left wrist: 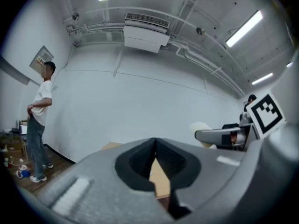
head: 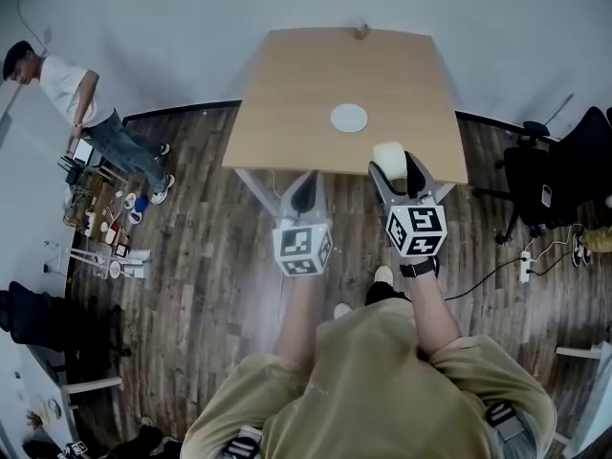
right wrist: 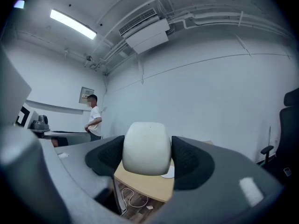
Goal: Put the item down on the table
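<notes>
Cream-white and rounded, the item (right wrist: 146, 147) is pinched between the jaws of the right gripper (head: 397, 170) over the table (head: 316, 84) edge, five o'clock from its centre, seemingly poised for set-down, while the left gripper (head: 304, 194) hangs empty, jaws nearly together.

Olive-tan tee (head: 373, 381), black wristband (head: 418, 268), black-padded grey tongs (head: 304, 185)

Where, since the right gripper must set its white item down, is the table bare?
Most of the wooden table is bare: its left half, and the near strip between the white disc and the white item in the right gripper. Only the disc and a small far-edge object take room.
</notes>
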